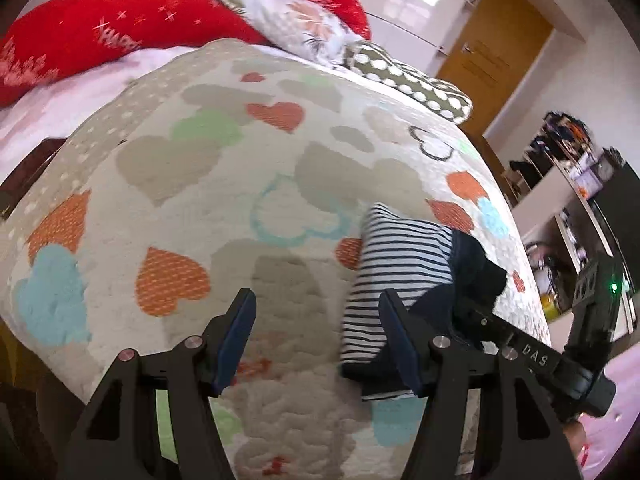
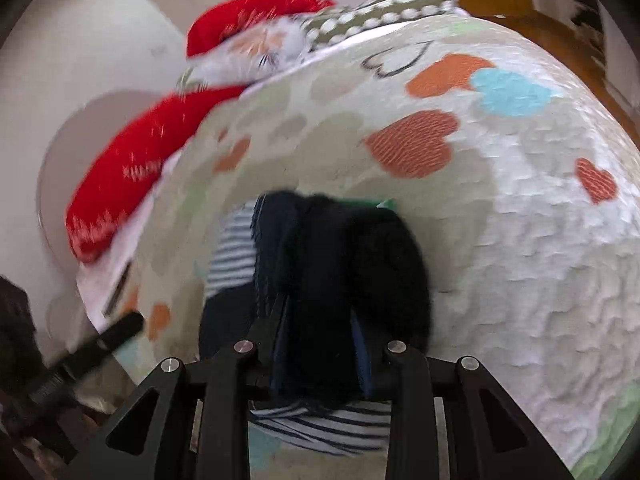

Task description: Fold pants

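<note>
Far left in the left wrist view: red pillow (image 1: 100,28) at the head of the bed, floral cushion (image 1: 296,20) leaning on it, dotted cushion (image 1: 416,80) just beside that. Below them, heart-patterned blanket (image 1: 180,184) across the whole bed. Left gripper (image 1: 316,316) over bare blanket, fingers spread, nothing between them. Just right of it, folded pants (image 1: 396,260): striped white-and-navy fabric with a dark navy part on the right side, lying on the blanket, partly behind the right-hand finger; contact with that finger impossible to judge. Further right, right gripper (image 1: 492,320) reaching into the dark end of the pants, wooden door (image 1: 496,36) and cluttered shelves (image 1: 560,208) behind. Right wrist view, left to right: same red pillow (image 2: 120,188), then pants (image 2: 332,248) bunched mid-frame on the blanket (image 2: 520,220), striped part left and below, dark part centre. Right gripper (image 2: 320,340) pinching the dark fold, fingers (image 2: 280,332) pressed against it on both sides. View blurred, so seams and waistband unreadable.
</note>
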Demonstrator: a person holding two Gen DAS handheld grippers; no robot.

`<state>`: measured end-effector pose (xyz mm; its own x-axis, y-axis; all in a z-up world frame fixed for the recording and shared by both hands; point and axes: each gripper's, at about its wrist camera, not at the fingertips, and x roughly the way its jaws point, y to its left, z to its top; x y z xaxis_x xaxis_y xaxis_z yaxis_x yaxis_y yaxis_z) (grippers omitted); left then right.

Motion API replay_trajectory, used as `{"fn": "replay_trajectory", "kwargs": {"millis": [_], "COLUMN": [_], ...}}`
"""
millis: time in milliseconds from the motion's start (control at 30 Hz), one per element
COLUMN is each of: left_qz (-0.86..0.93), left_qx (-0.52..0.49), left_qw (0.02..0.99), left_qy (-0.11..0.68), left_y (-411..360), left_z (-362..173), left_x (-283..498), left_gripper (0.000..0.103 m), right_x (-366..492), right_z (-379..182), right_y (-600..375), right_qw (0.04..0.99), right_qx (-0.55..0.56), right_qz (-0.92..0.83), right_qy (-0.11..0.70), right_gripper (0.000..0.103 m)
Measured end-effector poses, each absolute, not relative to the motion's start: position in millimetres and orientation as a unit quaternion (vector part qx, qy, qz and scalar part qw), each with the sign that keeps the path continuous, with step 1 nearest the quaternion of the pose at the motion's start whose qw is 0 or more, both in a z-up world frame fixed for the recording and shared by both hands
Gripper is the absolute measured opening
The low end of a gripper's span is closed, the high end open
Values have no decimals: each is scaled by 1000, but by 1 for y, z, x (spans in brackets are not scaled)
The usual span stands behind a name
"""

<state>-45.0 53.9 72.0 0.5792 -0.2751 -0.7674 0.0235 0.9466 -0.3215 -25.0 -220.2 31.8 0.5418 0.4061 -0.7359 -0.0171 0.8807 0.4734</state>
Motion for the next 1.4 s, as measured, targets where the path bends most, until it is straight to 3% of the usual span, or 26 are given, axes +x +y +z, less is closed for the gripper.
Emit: {"fn": "replay_trajectory", "kwargs": {"millis": [333,567,667,767,1067,1200,1400], "left_qz": [-92,-81,-78,-71,-54,-48,-46], "left_qx": [-146,-131,-129,-138,-141,-140,-140], "left_qw": [873,886,887,890,897,904,900], "left_qy": [456,437,437,429,415,401,411], "left_y": [60,66,71,79,77,72,75], "left_z": [64,77,81,85,103,110,105], "left_x": [-46,-53,-52,-54,-61,-64,-62], "left_gripper": [64,64,64,64,66,68,69], "right_x": [-18,41,31,11,-66,-77,-47], "right_z": [82,39,44,51,81,118,94], "right_y": [-219,-197,-207,-222,-296,-290,-253], "right_qw": [873,835,833,841,875,892,852], "right_qx": [204,215,246,242,278,286,299], "right_qz": [142,125,134,126,24,88,194], "right_qy": [420,490,478,467,395,339,384], "right_gripper": [32,32,34,46,47,47,47]}}
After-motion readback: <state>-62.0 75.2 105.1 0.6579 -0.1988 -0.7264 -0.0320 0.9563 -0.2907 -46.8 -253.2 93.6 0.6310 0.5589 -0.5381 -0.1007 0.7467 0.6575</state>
